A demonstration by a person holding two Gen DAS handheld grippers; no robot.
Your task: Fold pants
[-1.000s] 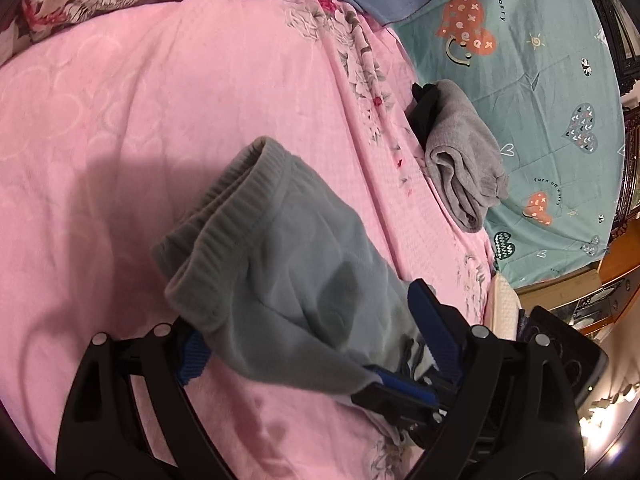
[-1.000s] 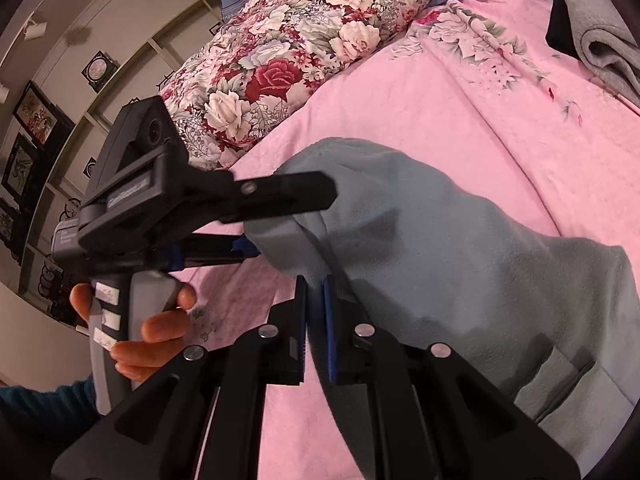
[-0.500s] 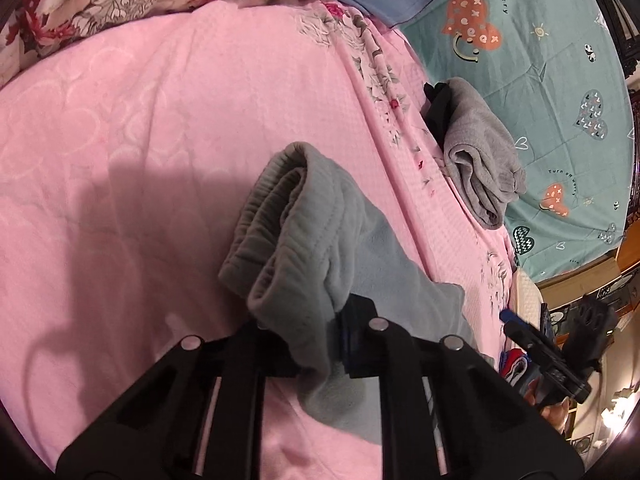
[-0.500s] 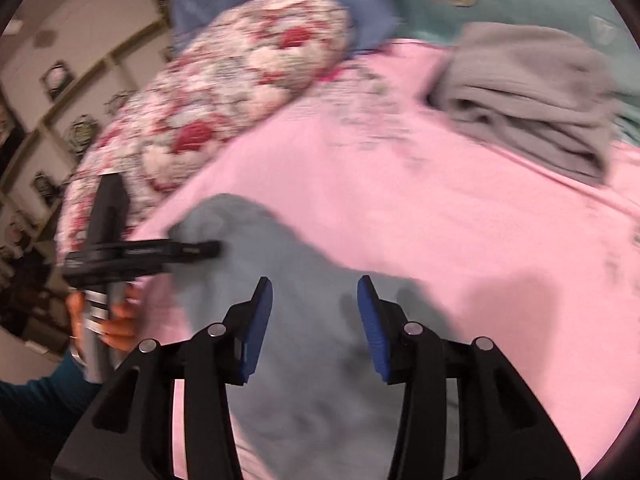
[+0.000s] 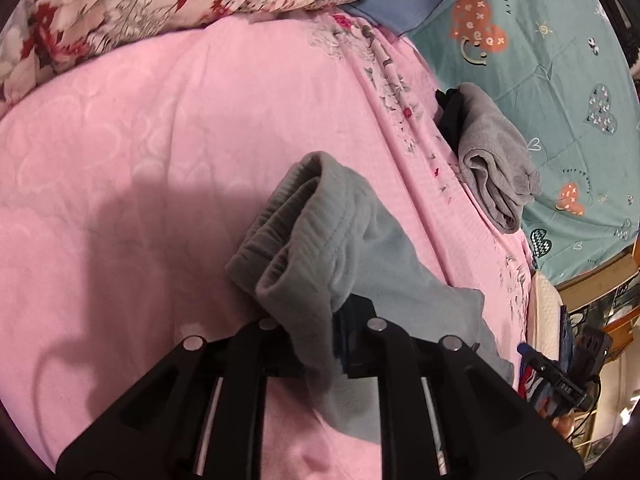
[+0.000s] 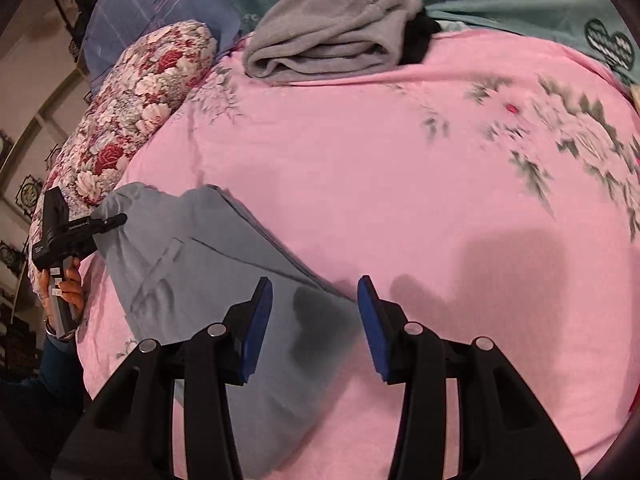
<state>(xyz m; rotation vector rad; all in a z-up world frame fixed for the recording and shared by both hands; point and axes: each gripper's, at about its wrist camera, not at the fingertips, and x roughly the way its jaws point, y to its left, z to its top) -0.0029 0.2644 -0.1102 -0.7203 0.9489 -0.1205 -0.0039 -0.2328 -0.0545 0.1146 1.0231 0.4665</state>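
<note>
Pants (image 6: 208, 280) run lengthwise across the bed (image 6: 400, 180) from the left gripper (image 5: 320, 320), clamped on the waistband, toward the right gripper (image 6: 316, 320), gaping empty above them.

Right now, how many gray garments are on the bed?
2: the gray pants clamped in the left gripper, and a folded gray garment at the pink cover's far edge. Others may be hidden.
</note>
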